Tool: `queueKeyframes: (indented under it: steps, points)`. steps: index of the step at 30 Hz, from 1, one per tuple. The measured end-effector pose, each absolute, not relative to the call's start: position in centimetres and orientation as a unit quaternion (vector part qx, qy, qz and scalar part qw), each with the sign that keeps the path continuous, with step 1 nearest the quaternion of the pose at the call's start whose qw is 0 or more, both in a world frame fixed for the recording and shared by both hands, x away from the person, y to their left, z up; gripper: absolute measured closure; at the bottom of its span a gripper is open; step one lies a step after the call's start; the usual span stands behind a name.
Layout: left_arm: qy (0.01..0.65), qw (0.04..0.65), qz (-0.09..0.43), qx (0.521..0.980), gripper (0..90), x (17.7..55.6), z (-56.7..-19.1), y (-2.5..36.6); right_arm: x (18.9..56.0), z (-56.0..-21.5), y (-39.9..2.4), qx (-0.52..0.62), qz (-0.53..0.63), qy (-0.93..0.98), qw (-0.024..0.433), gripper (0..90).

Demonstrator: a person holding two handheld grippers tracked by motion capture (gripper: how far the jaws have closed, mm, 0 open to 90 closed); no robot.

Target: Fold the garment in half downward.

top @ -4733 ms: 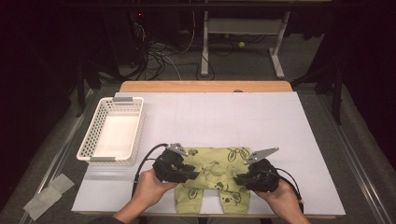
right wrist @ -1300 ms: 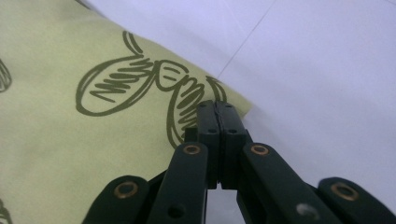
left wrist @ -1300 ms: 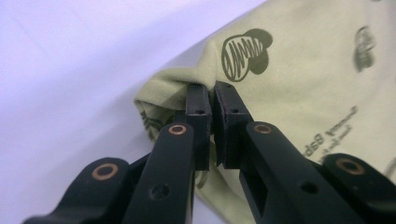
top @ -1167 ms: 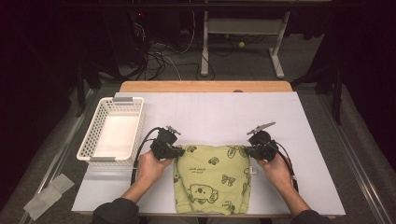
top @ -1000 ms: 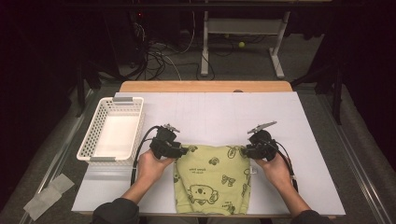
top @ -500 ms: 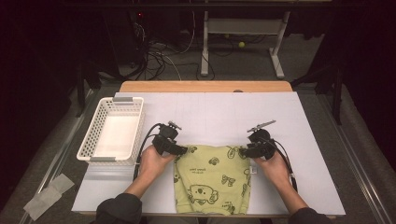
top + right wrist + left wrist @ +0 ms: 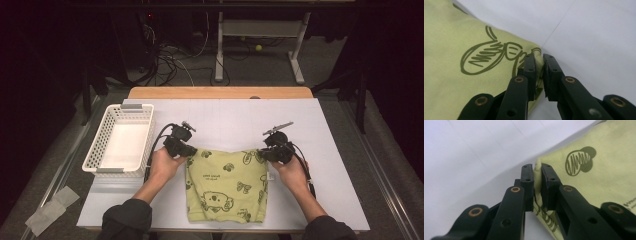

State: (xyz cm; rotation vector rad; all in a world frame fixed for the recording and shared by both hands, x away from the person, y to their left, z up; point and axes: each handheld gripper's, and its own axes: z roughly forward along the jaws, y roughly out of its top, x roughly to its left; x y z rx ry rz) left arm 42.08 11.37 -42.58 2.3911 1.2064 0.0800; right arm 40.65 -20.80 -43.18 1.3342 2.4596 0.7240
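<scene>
A yellow-green cloth [image 7: 226,186] printed with dark animal drawings lies folded on the white table, near its front edge. My left gripper [image 7: 186,154] is at the cloth's far left corner; its jaws have just been closing and now pinch that corner of the cloth [image 7: 537,173] between the pads. My right gripper [image 7: 263,154] is at the far right corner; its jaws have also just been closing, and they are shut on that corner of the cloth [image 7: 538,58]. The rest of the cloth [image 7: 454,50] lies flat on the table.
A white perforated basket [image 7: 120,144] stands empty at the table's left side. The white tabletop [image 7: 240,117] stretches bare beyond the cloth to a wooden strip [image 7: 220,92] at its far edge. Cables trail from both grippers toward the person's forearms.
Both grippers have gone from open to shut on the cloth's far corners. The left hand shifted slightly away from the person; the cloth's far edge is gathered a little.
</scene>
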Motion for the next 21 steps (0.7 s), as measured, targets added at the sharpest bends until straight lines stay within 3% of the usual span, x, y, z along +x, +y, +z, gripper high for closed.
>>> queueKeyframes:
  steps: [12, 21]
  points:
    - [0.48, 0.226, 0.038, 0.847, 77.8, 45.9, -41.9, 11.9, 43.9, -42.2, -20.4, 0.476, 0.24, 0.833, 0.15, 82.7]
    - [0.507, 0.212, 0.041, 0.834, 77.6, 48.0, -42.1, 12.4, 45.9, -43.0, -19.7, 0.49, 0.247, 0.824, 0.144, 82.2]
